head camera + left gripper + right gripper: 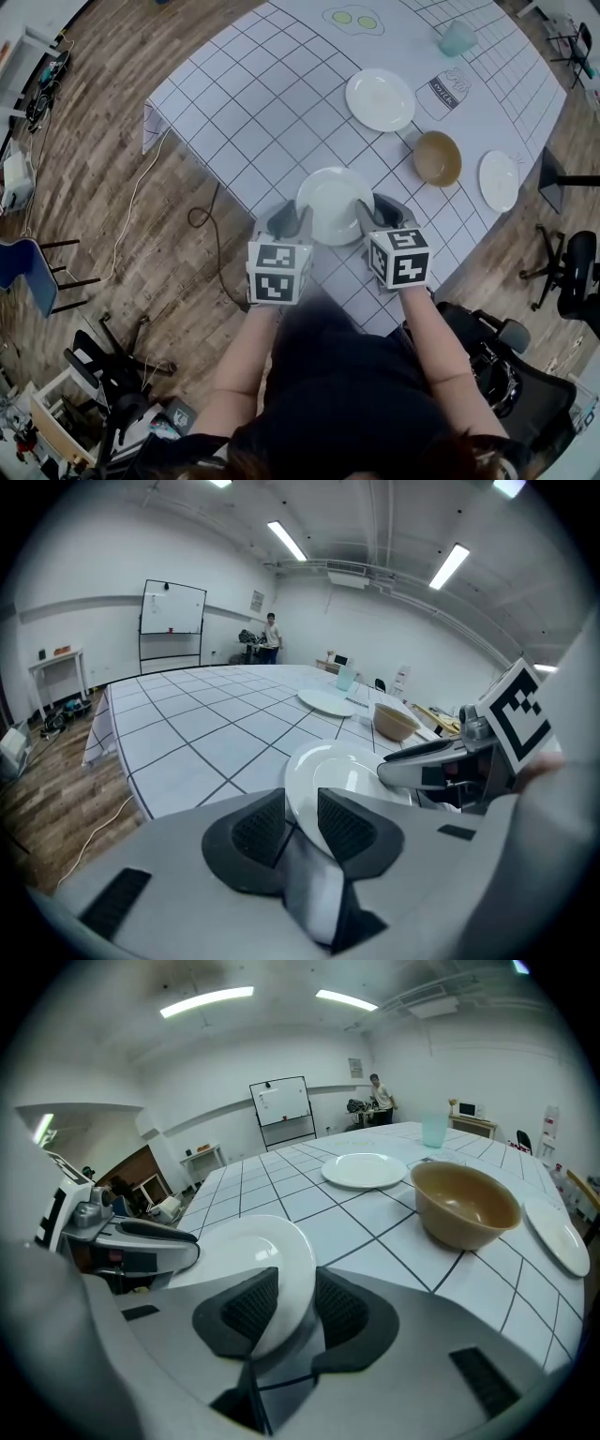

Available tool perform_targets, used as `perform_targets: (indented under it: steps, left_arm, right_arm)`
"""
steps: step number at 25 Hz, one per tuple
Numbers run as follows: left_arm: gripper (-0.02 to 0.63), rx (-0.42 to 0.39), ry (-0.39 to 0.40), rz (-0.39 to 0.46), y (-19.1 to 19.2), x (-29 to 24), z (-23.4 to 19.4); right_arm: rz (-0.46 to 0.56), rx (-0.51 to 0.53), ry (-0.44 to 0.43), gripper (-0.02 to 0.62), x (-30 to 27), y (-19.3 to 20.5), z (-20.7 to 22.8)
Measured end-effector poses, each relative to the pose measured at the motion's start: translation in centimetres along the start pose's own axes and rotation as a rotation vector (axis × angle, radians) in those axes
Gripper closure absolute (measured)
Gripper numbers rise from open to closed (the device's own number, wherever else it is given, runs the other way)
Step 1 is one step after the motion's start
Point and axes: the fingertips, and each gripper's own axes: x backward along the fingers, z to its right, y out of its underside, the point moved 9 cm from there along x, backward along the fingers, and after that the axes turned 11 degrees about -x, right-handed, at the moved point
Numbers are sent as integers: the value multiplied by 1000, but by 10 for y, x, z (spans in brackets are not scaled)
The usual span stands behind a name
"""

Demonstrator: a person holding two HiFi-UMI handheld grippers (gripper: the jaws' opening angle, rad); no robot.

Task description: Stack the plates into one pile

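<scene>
Where the gridded worktop (244, 112) reaches its near edge, at lower centre of the head view, the nearest plate (333, 199) is held from both sides. Left tool (291, 223): jaws are closed on the plate's left rim, which is seen pressed between both pads in the left gripper view. Right tool (373, 214): jaws are clamped on the opposite rim in the same way. Whether the plate rests on the worktop or is raised off it cannot be told. A second plate (380, 98) lies flat at upper centre, and a third plate (498, 180) lies at the right edge, well apart. A brown bowl (438, 157) stands between these two. A pale green cup (457, 37) is noted at upper right.
</scene>
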Motion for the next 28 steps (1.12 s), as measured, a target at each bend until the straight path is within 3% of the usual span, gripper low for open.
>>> perform_targets:
  steps: [6, 15, 21, 28]
  left_arm:
    - [494, 11, -7, 21, -2, 2, 0]
    - [519, 207, -38, 75, 1, 13, 3]
    - [531, 184, -88, 126, -19, 27, 28]
    - [539, 134, -89, 196, -57, 31, 63]
  right_arm:
    - [0, -19, 1, 457, 1, 1, -1]
    - [49, -101, -47, 491, 12, -2, 3]
    - [114, -148, -91, 512, 40, -10, 18]
    - [204, -192, -100, 513, 81, -23, 46]
